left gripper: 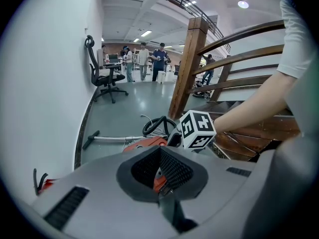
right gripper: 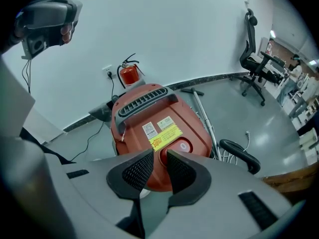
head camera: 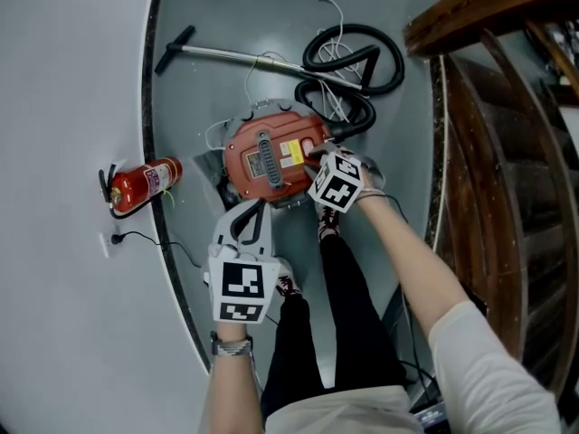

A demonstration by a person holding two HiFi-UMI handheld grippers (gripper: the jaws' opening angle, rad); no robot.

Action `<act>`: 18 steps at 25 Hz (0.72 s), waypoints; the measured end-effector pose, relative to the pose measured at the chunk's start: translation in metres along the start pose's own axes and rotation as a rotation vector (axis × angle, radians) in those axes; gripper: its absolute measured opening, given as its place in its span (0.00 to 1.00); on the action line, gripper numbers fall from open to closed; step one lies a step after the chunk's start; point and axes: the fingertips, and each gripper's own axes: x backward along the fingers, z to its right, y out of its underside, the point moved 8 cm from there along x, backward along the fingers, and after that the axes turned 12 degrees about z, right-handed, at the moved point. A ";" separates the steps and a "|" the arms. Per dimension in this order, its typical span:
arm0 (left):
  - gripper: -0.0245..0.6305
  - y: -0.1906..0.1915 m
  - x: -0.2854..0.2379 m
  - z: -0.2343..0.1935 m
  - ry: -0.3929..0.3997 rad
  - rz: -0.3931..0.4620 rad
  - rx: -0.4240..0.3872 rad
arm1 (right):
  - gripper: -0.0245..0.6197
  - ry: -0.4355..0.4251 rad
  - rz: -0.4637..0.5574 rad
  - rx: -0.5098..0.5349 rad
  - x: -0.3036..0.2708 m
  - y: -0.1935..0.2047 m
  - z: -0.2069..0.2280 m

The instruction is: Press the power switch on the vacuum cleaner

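Observation:
A red canister vacuum cleaner (head camera: 271,156) (right gripper: 149,123) lies on the grey floor by my feet. Its top carries a grey handle, a yellow label and a round red button with a white ring (right gripper: 184,146). My right gripper (head camera: 317,155) (right gripper: 160,158) is over the vacuum's right side. Its jaws stand a narrow gap apart, holding nothing, with the tips just left of the ringed button. My left gripper (head camera: 256,208) (left gripper: 159,151) hovers at the vacuum's near edge, shut and holding nothing. In the left gripper view the vacuum (left gripper: 144,143) is mostly hidden.
A black hose (head camera: 353,61) and a metal wand (head camera: 226,54) lie beyond the vacuum. A fire extinguisher (head camera: 143,183) stands by the curved white wall, near a wall socket (head camera: 115,239). A wooden stair railing (head camera: 488,107) is at right. An office chair (left gripper: 102,76) and people (left gripper: 144,59) are far off.

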 end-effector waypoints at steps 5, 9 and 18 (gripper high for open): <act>0.04 0.004 -0.001 0.003 0.004 -0.009 0.002 | 0.19 0.015 -0.012 -0.041 -0.005 0.010 -0.002; 0.04 0.005 -0.002 0.006 0.006 -0.014 -0.004 | 0.19 0.010 -0.013 -0.019 -0.003 0.000 0.000; 0.04 0.006 -0.002 0.006 0.005 -0.020 -0.005 | 0.19 0.028 -0.019 -0.023 -0.005 0.005 -0.002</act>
